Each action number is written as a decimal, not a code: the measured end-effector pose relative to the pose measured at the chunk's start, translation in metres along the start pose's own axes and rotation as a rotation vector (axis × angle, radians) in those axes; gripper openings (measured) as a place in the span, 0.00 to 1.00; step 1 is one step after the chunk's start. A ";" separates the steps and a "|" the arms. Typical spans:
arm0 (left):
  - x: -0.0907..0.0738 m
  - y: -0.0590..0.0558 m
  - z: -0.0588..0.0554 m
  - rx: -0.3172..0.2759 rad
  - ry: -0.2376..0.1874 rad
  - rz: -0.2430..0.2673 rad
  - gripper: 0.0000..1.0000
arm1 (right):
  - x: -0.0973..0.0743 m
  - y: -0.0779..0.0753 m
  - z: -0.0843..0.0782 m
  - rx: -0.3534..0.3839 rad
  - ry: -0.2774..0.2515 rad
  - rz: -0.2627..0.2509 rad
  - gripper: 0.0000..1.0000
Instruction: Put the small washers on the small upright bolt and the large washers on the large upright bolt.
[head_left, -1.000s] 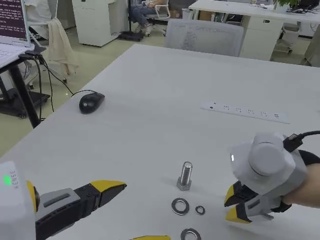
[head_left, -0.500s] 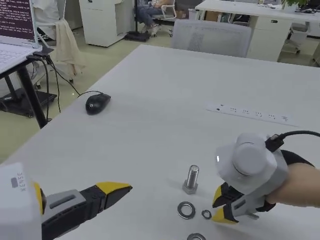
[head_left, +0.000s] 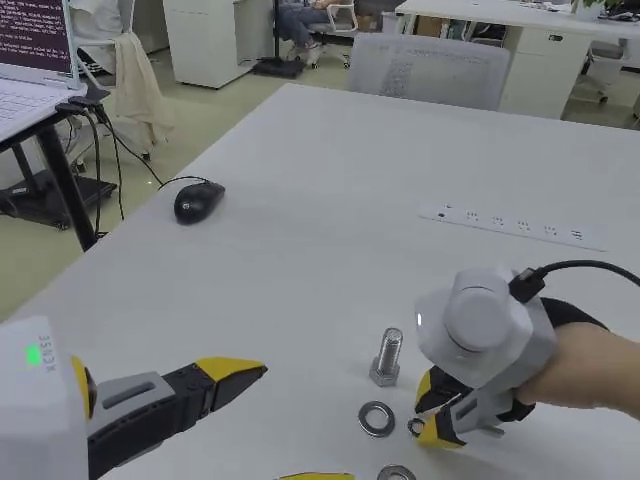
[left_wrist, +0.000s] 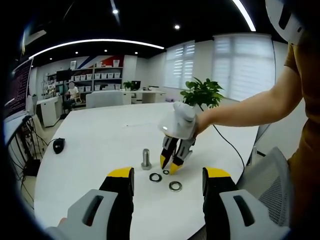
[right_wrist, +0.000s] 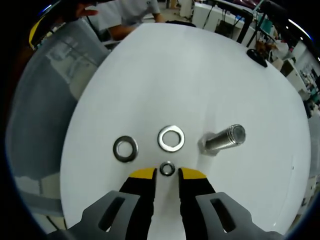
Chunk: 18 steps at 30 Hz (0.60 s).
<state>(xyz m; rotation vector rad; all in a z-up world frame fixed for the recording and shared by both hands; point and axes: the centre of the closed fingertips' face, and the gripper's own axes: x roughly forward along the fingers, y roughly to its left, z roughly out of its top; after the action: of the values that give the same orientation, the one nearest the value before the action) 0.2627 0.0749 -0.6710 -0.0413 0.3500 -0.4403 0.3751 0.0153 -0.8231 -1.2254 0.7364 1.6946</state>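
The left tongs (left_wrist: 168, 172) hover over the near part of the bench (head_left: 330, 180), spread wide and empty. To their right a silvery hex bolt (head_left: 387, 357) stands on its head, long axis vertical, threaded shank pointing straight up. Near its foot lie a large washer (right_wrist: 171, 138) and a second large washer (right_wrist: 125, 148), both flat and shiny. The small washer (right_wrist: 167, 168) lies flat between the tips of the right tongs (head_left: 428, 410), which are slightly parted and straddle it without touching.

Between parted jaws, small washer (right_wrist: 167, 168); beyond it two large washers (right_wrist: 171, 138) and upright bolt (right_wrist: 223, 139)
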 end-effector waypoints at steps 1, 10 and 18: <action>0.000 0.000 0.000 -0.001 -0.001 0.000 0.54 | 0.001 0.002 -0.001 -0.006 0.002 0.011 0.19; 0.000 0.001 0.001 -0.005 -0.006 0.003 0.54 | 0.001 0.002 0.000 -0.003 -0.012 0.025 0.20; -0.001 0.001 0.003 -0.005 -0.012 0.007 0.54 | 0.002 0.001 0.000 -0.027 0.005 0.028 0.19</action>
<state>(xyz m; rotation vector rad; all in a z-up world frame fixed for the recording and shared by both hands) 0.2627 0.0759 -0.6682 -0.0474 0.3397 -0.4322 0.3740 0.0152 -0.8249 -1.2435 0.7396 1.7297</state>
